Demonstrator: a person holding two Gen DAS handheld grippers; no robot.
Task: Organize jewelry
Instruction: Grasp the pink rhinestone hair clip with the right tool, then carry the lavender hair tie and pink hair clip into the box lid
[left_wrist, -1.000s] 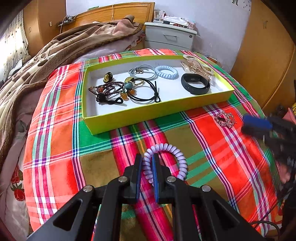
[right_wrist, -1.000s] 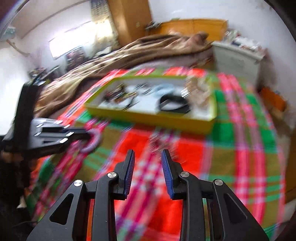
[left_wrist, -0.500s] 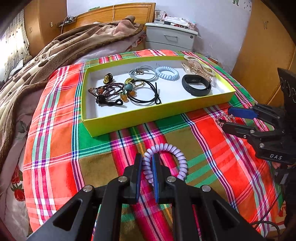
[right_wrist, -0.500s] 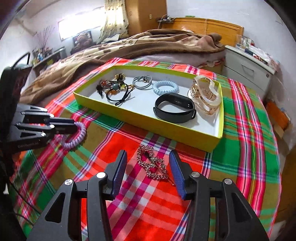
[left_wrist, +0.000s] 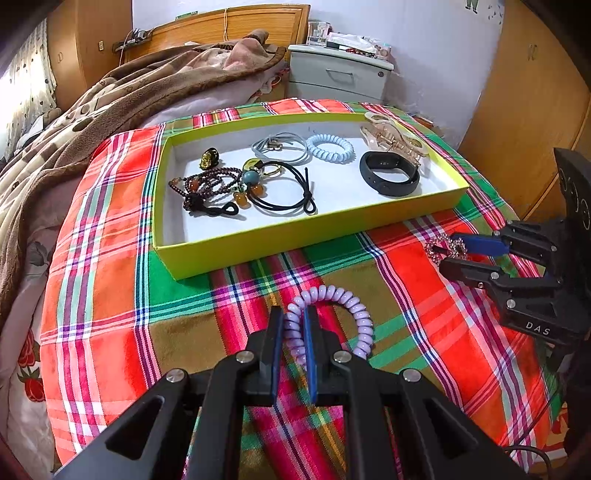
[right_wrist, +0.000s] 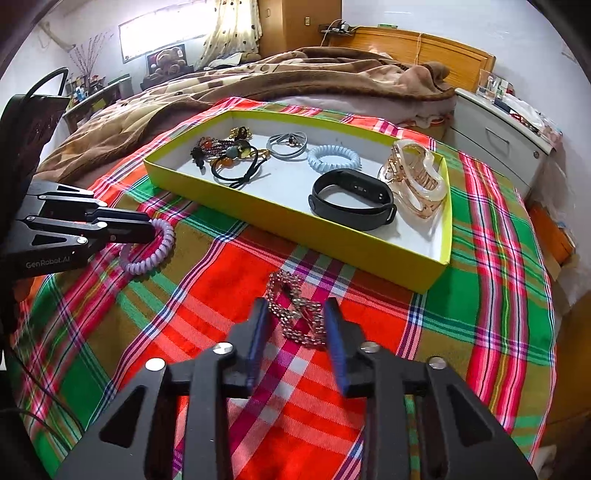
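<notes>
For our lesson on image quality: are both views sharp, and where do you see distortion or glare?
Left wrist view: sharp, the yellow tray bowed by the fisheye, dark corners. Right wrist view: also sharp, the window blown out white, the plaid cloth curving at the edge.

right gripper (left_wrist: 452, 254), right edge of the left wrist view: "DAS"
left gripper (right_wrist: 147, 230), left edge of the right wrist view: "GenRobot.AI"

plaid cloth (left_wrist: 110, 295) before the yellow tray (left_wrist: 295, 236) lies bare — tray's near wall bars a low approach.
</notes>
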